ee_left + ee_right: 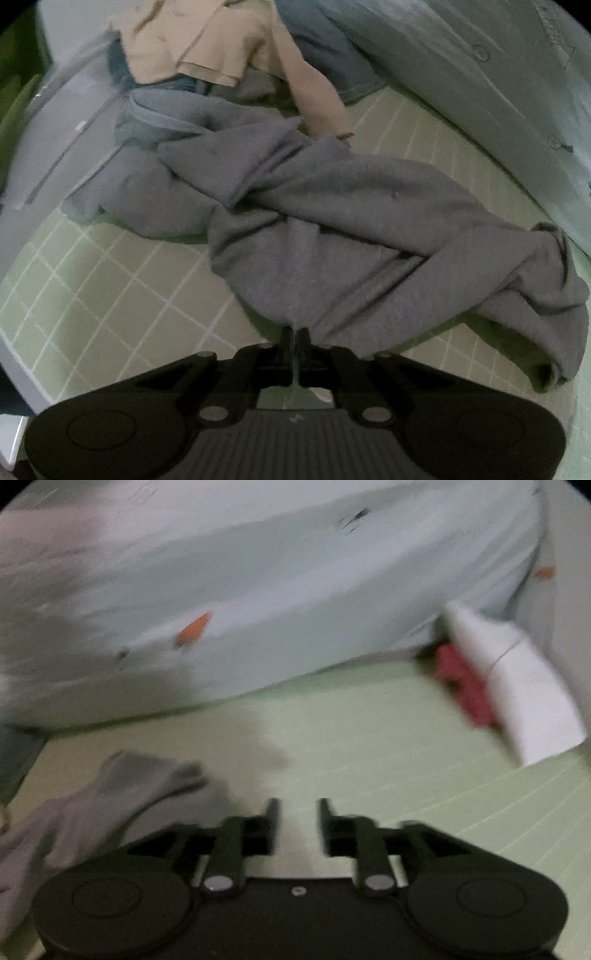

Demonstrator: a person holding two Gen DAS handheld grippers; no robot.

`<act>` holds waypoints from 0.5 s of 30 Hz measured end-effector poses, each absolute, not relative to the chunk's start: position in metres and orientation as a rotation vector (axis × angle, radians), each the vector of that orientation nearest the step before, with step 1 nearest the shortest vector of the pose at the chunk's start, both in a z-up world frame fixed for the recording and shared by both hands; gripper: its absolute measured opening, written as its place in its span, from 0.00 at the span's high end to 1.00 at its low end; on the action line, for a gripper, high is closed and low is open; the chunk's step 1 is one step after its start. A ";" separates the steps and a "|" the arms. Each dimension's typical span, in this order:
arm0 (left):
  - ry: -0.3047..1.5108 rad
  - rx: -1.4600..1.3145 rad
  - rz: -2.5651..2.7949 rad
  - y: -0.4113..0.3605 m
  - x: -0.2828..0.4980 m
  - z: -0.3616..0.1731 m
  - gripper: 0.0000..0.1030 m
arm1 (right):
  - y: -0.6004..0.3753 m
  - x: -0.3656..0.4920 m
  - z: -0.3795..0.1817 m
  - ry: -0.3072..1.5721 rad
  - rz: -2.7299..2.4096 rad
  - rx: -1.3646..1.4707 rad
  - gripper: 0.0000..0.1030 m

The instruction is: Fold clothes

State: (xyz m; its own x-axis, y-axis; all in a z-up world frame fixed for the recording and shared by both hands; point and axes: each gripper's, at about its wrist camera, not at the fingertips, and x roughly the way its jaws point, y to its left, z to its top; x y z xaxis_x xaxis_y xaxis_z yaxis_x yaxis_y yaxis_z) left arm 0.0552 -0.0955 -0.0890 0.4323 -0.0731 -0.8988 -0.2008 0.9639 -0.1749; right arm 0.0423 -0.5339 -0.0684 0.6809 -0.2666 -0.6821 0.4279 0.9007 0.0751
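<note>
A grey sweatshirt-like garment (332, 229) lies crumpled and twisted on the green checked mat (92, 295). My left gripper (294, 332) is shut on the near edge of this grey garment. A beige shirt (192, 44) and blue jeans (325, 48) lie in a pile behind it. In the right wrist view, my right gripper (298, 808) is open and empty above the mat (369, 757), with a part of the grey garment (122, 786) just to its left. The view is blurred.
A pale blue sheeted mattress (480, 74) runs along the right of the mat, and also shows in the right wrist view (277, 590). A white folded item (524, 679) and a red cloth (461, 679) lie at the far right. A white board (44, 147) borders the left.
</note>
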 end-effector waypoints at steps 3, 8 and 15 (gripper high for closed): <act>1.084 -0.272 0.126 -0.091 0.062 -0.081 0.67 | -0.511 0.066 -0.065 0.732 -0.314 0.179 0.42; 1.115 -0.360 0.186 -0.073 0.081 -0.092 0.42 | -0.473 0.115 -0.062 0.736 -0.214 0.131 0.19; 1.228 -0.403 0.266 -0.064 0.113 -0.121 0.38 | -0.454 0.219 -0.094 0.897 -0.166 0.158 0.19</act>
